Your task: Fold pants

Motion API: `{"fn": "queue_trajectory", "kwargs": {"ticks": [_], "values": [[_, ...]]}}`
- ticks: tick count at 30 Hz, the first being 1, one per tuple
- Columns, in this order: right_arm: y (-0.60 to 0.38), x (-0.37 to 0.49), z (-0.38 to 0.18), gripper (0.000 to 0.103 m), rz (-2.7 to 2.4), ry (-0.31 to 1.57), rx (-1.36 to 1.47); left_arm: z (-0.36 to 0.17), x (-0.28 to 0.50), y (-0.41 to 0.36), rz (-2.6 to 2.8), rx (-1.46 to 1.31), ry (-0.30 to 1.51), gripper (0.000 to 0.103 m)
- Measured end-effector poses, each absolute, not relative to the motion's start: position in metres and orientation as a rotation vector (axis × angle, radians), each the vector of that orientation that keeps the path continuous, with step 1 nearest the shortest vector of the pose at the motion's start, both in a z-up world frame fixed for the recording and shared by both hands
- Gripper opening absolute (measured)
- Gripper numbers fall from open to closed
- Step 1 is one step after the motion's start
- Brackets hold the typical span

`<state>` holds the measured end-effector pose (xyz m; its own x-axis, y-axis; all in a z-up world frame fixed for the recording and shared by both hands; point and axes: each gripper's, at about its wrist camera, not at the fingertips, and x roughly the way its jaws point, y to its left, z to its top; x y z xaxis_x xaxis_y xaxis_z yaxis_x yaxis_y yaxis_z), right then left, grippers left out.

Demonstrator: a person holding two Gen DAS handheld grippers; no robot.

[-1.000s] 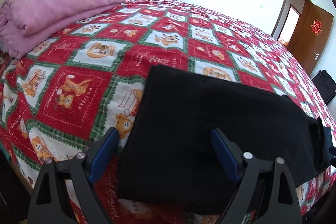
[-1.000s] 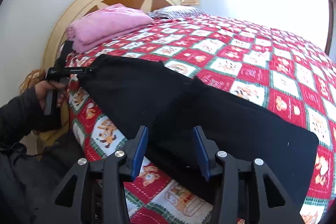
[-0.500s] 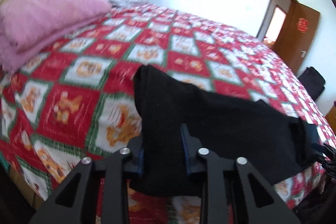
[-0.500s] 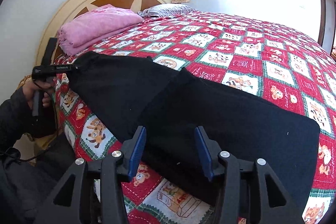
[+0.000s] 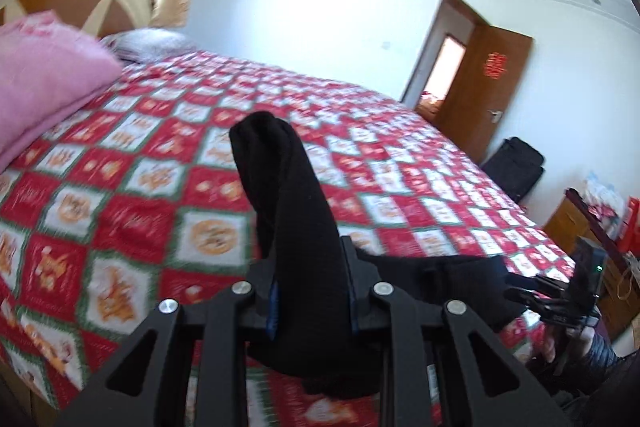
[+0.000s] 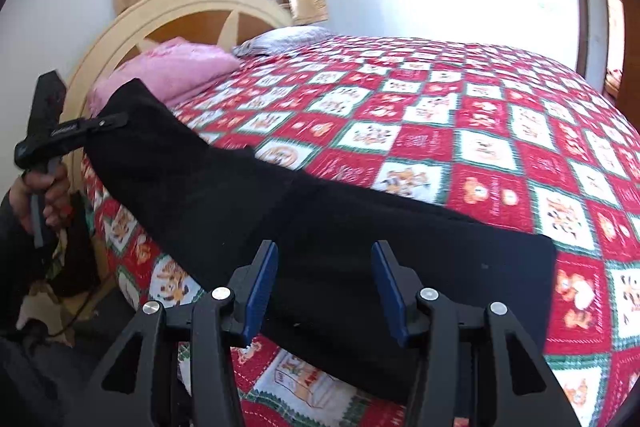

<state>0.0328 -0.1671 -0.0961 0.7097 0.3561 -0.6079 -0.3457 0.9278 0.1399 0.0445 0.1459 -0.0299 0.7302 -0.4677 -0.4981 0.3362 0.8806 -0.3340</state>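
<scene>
The soft, floppy pants (image 5: 296, 227) were pinched at one end by the left gripper (image 5: 310, 291), while the right gripper (image 6: 326, 291) was held wide near the bed (image 6: 480, 147) edge.

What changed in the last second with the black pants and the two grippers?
The left gripper closed on the end of the black fabric pants and raised it off the red patterned bedspread. The right gripper stayed open above the other end, which still lies flat. The folded pink blanket has not moved.
</scene>
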Motion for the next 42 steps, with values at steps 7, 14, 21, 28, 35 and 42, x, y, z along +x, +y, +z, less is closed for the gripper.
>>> {"fn": "queue_trajectory", "kwargs": {"ticks": [7, 14, 21, 28, 35, 42], "values": [[-0.214, 0.022, -0.082, 0.053, 0.289, 0.670, 0.123, -0.008, 0.046, 0.083, -0.602, -0.187, 0.599, 0.025], [-0.264, 0.016, -0.087, 0.056, 0.160, 0.655, 0.202, 0.003, 0.046, 0.006, -0.762, -0.130, 0.625, 0.025], [-0.312, 0.021, -0.096, 0.056, 0.034, 0.635, 0.330, -0.008, 0.046, -0.079, -0.882, -0.031, 0.689, 0.025], [-0.328, 0.021, -0.103, 0.057, 0.004, 0.621, 0.379, -0.054, 0.045, -0.154, -0.929, 0.076, 0.799, 0.025], [-0.331, 0.028, -0.111, 0.057, 0.039, 0.641, 0.419, -0.083, 0.029, -0.188, -0.945, 0.184, 0.844, 0.029], [-0.335, 0.030, -0.116, 0.057, 0.110, 0.650, 0.484, -0.054, 0.009, -0.166, -0.986, 0.146, 0.737, 0.046]]}}
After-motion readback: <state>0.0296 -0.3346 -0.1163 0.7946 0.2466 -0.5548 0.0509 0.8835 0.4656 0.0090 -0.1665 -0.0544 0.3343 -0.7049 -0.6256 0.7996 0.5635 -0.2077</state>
